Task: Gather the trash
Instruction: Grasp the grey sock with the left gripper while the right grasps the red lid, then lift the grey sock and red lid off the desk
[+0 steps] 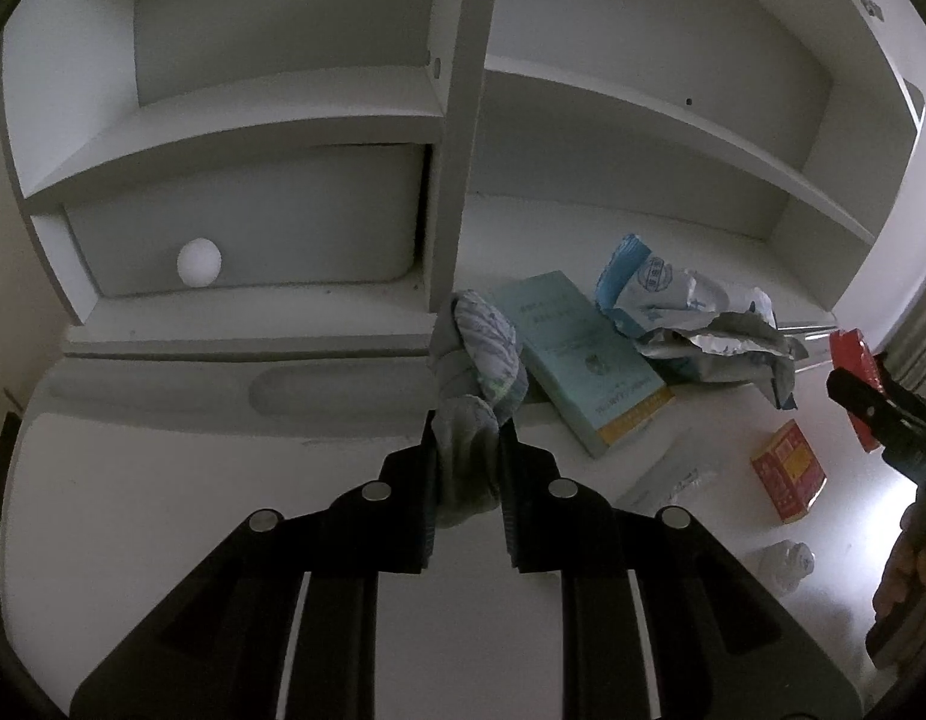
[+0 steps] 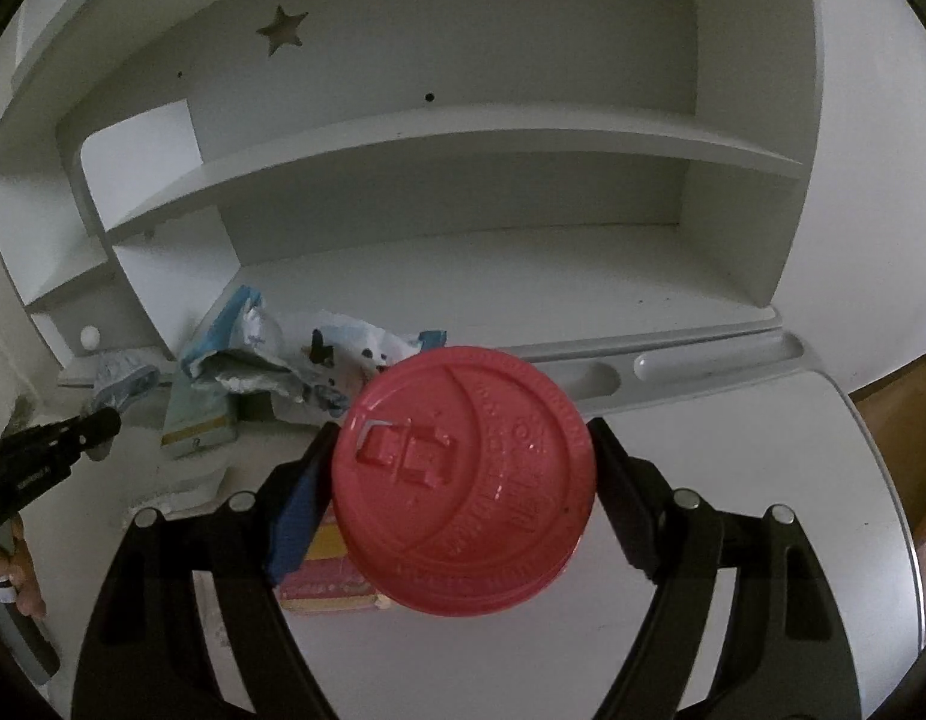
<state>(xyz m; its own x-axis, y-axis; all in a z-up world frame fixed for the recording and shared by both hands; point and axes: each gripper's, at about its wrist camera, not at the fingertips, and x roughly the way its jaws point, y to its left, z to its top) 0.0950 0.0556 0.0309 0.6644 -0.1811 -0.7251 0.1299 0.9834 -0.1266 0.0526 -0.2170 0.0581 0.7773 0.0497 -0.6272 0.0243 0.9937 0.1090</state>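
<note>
The soft, crumpled grey-and-blue cloth wad (image 1: 472, 420) hangs pinched in the left gripper (image 1: 467, 438), jaws narrow on its middle; light and limp, it should bunch easily. The right gripper (image 2: 463, 468) clamps a stiff red plastic-lidded cup (image 2: 466, 480) by its rim, probably slippery. Beyond, a teal paperback book (image 1: 577, 360), torn blue-white wrappers (image 1: 685, 312) and a small red carton (image 1: 790, 471) crowd the white desk (image 1: 162, 480).

Left black two-finger gripper (image 1: 466, 438) angled downward, jaws nearly together and clamped on a crumpled grey-white wad (image 1: 466, 456) of soft material. Right black gripper (image 2: 463, 480) likewise tilted down, jaws spread wide, pads pressed against both sides of a round red plastic-lidded cup (image 2: 466, 480). Part of a hand (image 1: 904, 576) visible behind the right gripper.
</note>
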